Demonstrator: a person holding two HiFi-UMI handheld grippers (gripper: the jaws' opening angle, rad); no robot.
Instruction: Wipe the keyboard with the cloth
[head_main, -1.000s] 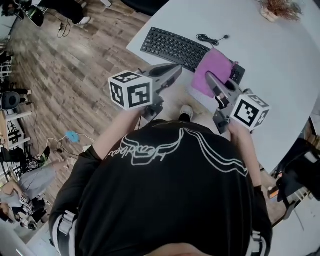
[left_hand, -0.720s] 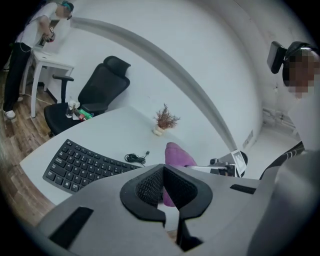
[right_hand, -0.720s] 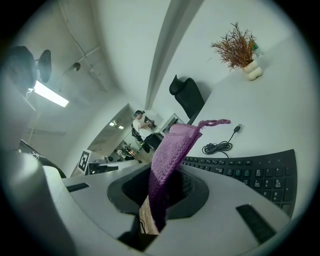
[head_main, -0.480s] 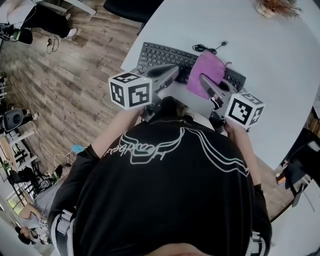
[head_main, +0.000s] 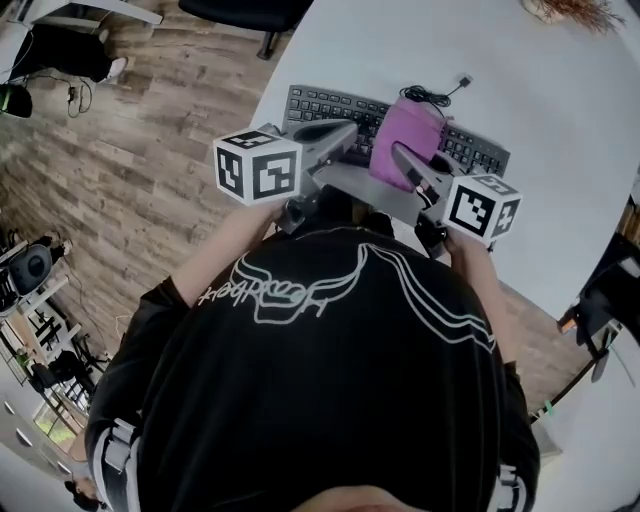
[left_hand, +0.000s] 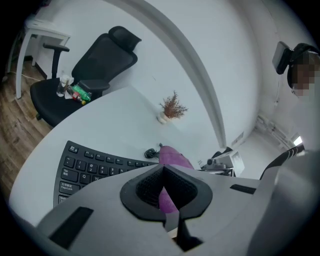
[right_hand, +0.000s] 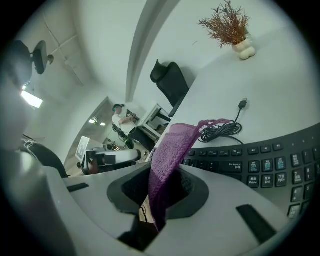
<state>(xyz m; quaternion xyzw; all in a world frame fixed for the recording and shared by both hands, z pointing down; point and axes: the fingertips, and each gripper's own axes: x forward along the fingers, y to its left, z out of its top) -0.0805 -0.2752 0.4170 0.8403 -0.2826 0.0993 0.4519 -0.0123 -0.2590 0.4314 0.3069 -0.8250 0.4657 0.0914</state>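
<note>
Cloth (head_main: 405, 135), purple and limp, sits pinched by its near edge in the right gripper (head_main: 408, 165), whose jaws are clamped firmly on it. The rest drapes away over the middle of the black keyboard (head_main: 322, 104), which lies on the white table (head_main: 560, 120). The left gripper (head_main: 343, 137) hovers just left of the cloth, above the keys, with its jaws pressed together on nothing.

The wipe looks barely begun. To do it well, the right gripper should probably drop low enough for the fabric, not the jaw tips, to press on the key tops. It can then sweep along the rows toward the left end and back to the right with light, even pressure. The pinch wants to stay tight, since a loose fold would likely slip out under drag. The coiled cable (head_main: 436, 97) lies at the keyboard's far edge, just beyond the cloth, so far strokes should stop short of snagging it. The left gripper could steady the keyboard's left end, as the smooth tabletop may let it slide.
</note>
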